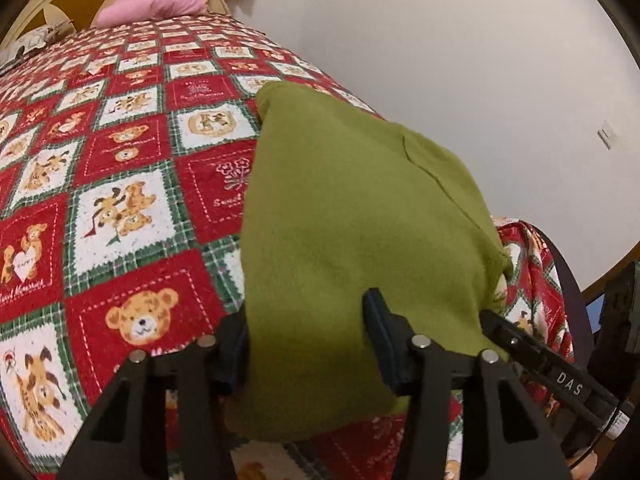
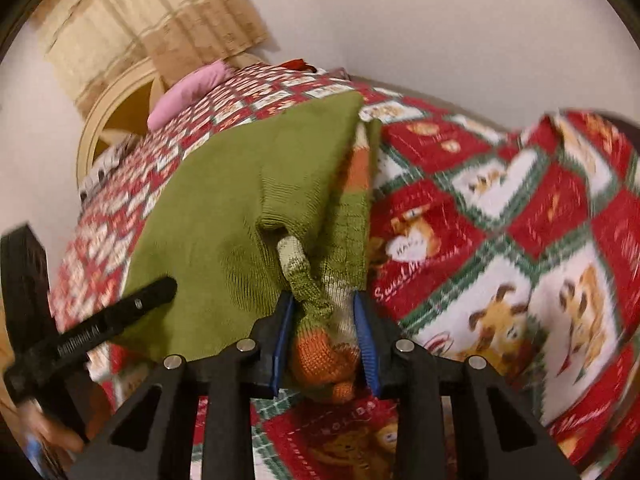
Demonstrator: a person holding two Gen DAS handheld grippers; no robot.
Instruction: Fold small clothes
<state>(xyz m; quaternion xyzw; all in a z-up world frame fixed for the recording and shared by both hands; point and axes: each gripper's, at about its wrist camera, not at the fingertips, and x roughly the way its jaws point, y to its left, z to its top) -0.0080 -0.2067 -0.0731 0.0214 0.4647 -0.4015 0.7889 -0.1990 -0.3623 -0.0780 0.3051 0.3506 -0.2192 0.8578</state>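
A bed (image 1: 120, 184) under a red, white and green teddy-bear quilt stands against a plain pale wall, with a pink pillow (image 1: 156, 8) at its headboard end. A green knitted garment (image 1: 352, 216) lies near the bed's wall-side edge, its long axis running from the near edge toward the headboard. The left gripper (image 1: 308, 344) straddles the garment's near hem, fabric between its fingers; whether the pads press it I cannot tell, since the cloth hides one finger. The right gripper (image 2: 324, 320) is clamped on a bunched orange, white and green part, probably a sleeve. The garment's near end is cut off behind both grippers.
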